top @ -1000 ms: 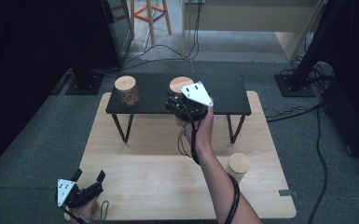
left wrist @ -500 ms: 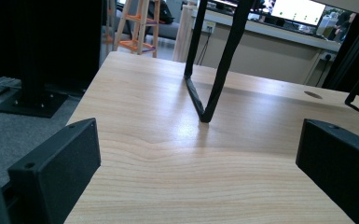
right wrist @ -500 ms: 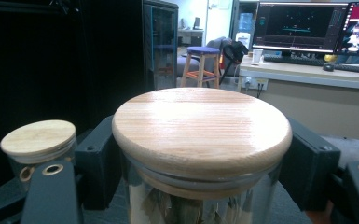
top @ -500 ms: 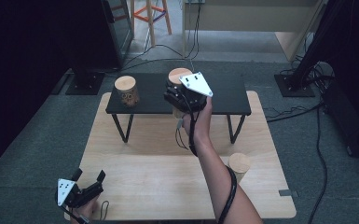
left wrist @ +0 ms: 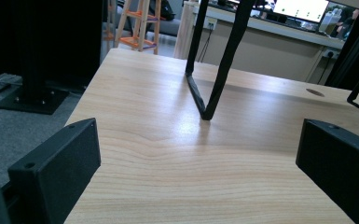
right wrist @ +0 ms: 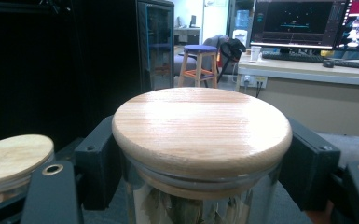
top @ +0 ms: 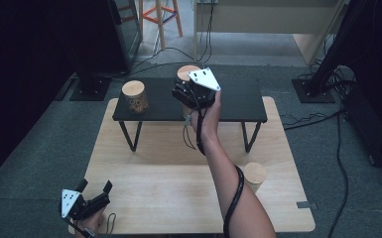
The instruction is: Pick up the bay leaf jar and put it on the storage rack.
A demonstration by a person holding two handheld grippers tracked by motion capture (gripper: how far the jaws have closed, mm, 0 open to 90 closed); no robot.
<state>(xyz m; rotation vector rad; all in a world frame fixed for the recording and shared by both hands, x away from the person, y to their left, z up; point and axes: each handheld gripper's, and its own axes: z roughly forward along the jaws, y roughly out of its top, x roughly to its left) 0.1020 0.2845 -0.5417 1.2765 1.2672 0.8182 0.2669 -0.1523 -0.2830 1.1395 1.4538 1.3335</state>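
The right gripper (top: 191, 94) has its two black jaws closed on a glass jar (right wrist: 200, 196) just under its wooden lid (right wrist: 201, 128), one jaw at each side of the neck. In the high view that jar (top: 187, 74) is over the far edge of the black shelf (top: 238, 101), near its middle; whether its base rests on the shelf or hangs a little above it I cannot tell. I take this as the carrying or setting step: the jar is firmly in hand and the next move calls for a steady level hold while it is placed or lifted clear.

A second jar (top: 135, 96), with an owl pattern, stands on the left end of the shelf, near enough that a sideways swing could knock it. A third jar (top: 254, 176) stands on the wooden table (top: 178, 188) at the near right, well apart, beside the person's forearm.

The left gripper (top: 95, 195) waits at the near left corner of the table, jaws wide with nothing between them, facing a shelf leg (left wrist: 205, 93).
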